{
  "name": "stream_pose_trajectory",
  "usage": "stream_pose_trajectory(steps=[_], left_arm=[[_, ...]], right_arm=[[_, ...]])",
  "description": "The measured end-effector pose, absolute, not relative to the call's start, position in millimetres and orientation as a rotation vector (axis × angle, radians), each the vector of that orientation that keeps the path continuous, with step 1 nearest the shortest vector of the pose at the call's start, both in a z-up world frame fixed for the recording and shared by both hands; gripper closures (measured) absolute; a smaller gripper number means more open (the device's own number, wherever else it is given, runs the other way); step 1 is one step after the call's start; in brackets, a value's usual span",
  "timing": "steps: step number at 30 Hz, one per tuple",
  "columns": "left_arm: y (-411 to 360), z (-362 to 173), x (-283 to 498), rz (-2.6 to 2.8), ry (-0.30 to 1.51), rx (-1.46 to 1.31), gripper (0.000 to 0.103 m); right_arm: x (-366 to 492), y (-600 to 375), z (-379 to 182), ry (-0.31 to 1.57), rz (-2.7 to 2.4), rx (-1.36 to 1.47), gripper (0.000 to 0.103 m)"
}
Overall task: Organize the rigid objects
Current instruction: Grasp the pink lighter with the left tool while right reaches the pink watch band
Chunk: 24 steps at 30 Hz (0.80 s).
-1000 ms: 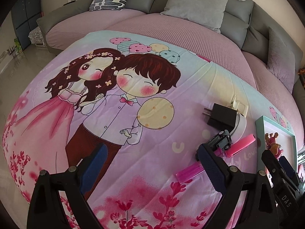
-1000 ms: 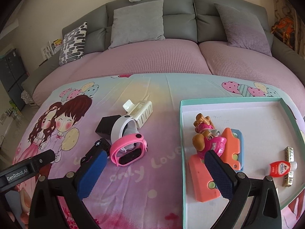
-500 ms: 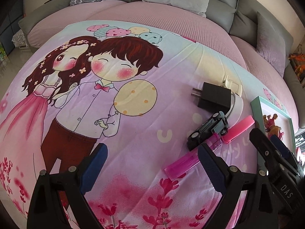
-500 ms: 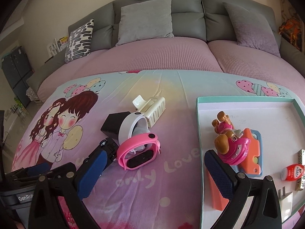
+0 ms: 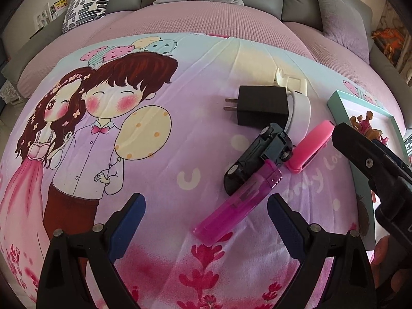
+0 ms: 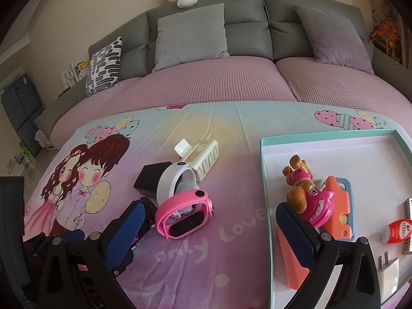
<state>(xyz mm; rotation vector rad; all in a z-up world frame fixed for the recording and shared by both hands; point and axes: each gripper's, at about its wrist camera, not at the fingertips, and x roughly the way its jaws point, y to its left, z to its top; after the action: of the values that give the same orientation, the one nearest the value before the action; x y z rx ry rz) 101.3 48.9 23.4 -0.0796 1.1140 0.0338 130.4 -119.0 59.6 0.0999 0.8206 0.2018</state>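
**Two Grippers Over the Toys on the Blanket**

The left gripper (image 5: pixel 204 215) hangs low over the cartoon blanket (image 5: pixel 159 159) with its jaws spread wide and nothing between them. Just past its tips, at about 1 o'clock, lies a purple lighter (image 5: pixel 238 202). A little black toy car (image 5: pixel 258 159) touches the lighter's far end. Behind the car, near 12 o'clock, sits a black plug (image 5: pixel 261 105). A pink watch (image 6: pixel 184 212) lies right beside the car, with a white watch (image 6: pixel 171 180) and a cream hair clip (image 6: pixel 199 155) behind it.

The right gripper (image 6: pixel 209 225) is wide open too, holding nothing. Its right finger hangs over the teal tray (image 6: pixel 265 180) at 3 o'clock. In the tray are a toy puppy (image 6: pixel 307 189), orange blocks (image 6: pixel 340 211) and a small red bottle (image 6: pixel 395 231).
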Motion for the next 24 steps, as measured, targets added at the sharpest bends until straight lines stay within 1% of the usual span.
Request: stream_pose_trajectory(steps=[8, 11, 13, 14, 15, 16, 17, 19, 22, 24], left_arm=[[78.7, 21.4, 99.7, 0.103, 1.095, -0.174, 0.007], [80.1, 19.1, 100.5, 0.092, 1.098, -0.181, 0.008], [78.1, 18.3, 101.3, 0.078, 1.099, -0.180, 0.008], [77.0, 18.4, 101.8, 0.070, 1.097, -0.181, 0.010], [76.2, 18.4, 102.2, 0.061, 1.095, -0.182, 0.015], [75.2, 18.7, 102.1, 0.052, 1.093, -0.183, 0.018], [74.7, 18.6, 102.6, 0.047, 1.091, -0.182, 0.022], [73.4, 17.7, 103.5, 0.037, 1.092, -0.176, 0.024], [70.9, 18.8, 104.0, 0.021, 1.088, -0.171, 0.031], [68.6, 19.6, 104.0, 0.004, 1.085, -0.172, 0.039]], right_arm=[[132.6, -105.0, 49.7, 0.837, 0.269, 0.105, 0.001], [134.8, -99.9, 45.2, 0.849, 0.285, 0.106, 0.007], [136.5, -98.7, 42.1, 0.861, 0.288, 0.119, 0.015], [137.3, -98.6, 40.9, 0.866, 0.290, 0.125, 0.017], [137.8, -98.7, 40.0, 0.868, 0.291, 0.130, 0.019], [138.4, -98.9, 39.3, 0.871, 0.293, 0.134, 0.020], [138.9, -99.1, 38.7, 0.871, 0.293, 0.138, 0.020], [140.2, -100.4, 37.2, 0.871, 0.288, 0.149, 0.020], [143.0, -101.5, 33.2, 0.881, 0.285, 0.165, 0.020], [144.1, -100.9, 32.0, 0.876, 0.284, 0.165, 0.020]])
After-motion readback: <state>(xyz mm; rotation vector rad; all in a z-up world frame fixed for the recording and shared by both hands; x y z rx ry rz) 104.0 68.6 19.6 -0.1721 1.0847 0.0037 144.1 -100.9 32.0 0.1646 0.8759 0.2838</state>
